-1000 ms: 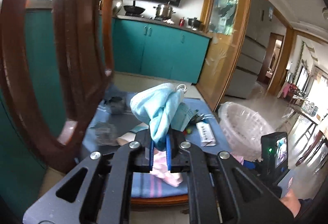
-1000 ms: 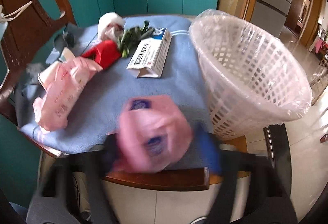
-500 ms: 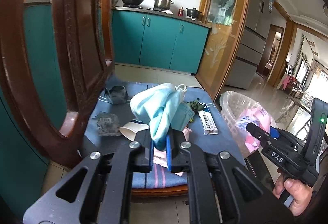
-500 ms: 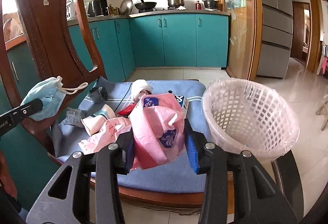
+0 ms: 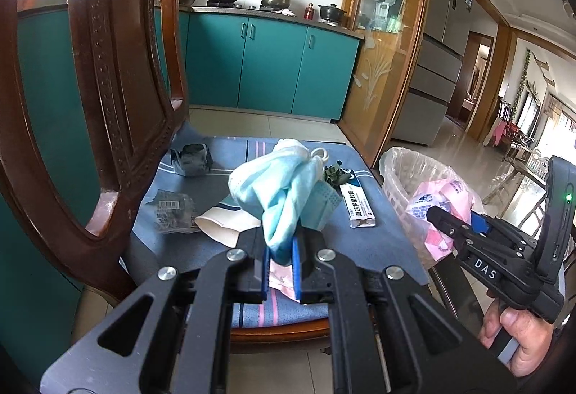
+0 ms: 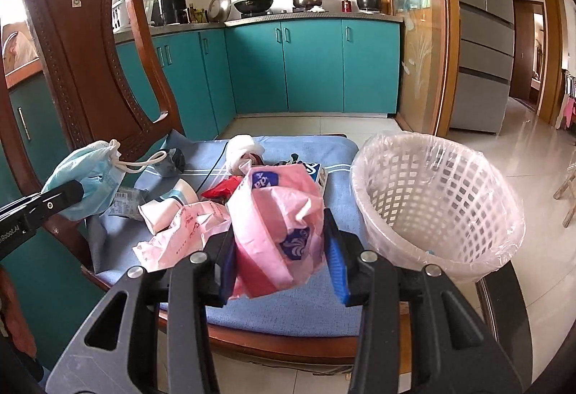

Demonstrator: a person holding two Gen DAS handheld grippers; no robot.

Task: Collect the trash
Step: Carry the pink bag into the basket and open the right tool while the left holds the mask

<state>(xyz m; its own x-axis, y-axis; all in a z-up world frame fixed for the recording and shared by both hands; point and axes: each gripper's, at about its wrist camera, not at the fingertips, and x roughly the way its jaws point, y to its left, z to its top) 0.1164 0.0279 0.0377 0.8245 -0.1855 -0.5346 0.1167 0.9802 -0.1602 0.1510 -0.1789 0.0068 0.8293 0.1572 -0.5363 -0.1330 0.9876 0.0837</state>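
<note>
My left gripper (image 5: pixel 280 260) is shut on a light blue face mask (image 5: pixel 284 185) and holds it above the chair's blue cushion (image 5: pixel 216 250). The mask also shows at the left of the right wrist view (image 6: pixel 84 178). My right gripper (image 6: pixel 280 264) is shut on a pink plastic tissue wrapper (image 6: pixel 279 224), lifted above the cushion's front, left of the white lined basket (image 6: pixel 435 199). In the left wrist view the wrapper (image 5: pixel 437 210) hangs next to the basket (image 5: pixel 406 178).
On the cushion lie a paper cup (image 6: pixel 162 210), a crumpled pink bag (image 6: pixel 183 232), a red wrapper (image 6: pixel 221 190), a white wad (image 6: pixel 241 149), a toothpaste box (image 5: pixel 356 203), green scraps (image 5: pixel 333 174) and grey wrappers (image 5: pixel 169 210). The wooden chair back (image 5: pixel 118 77) rises at left.
My right gripper has lifted the pink wrapper up off the cushion and holds it steady beside the basket. The left gripper with the mask has pulled back a little.
</note>
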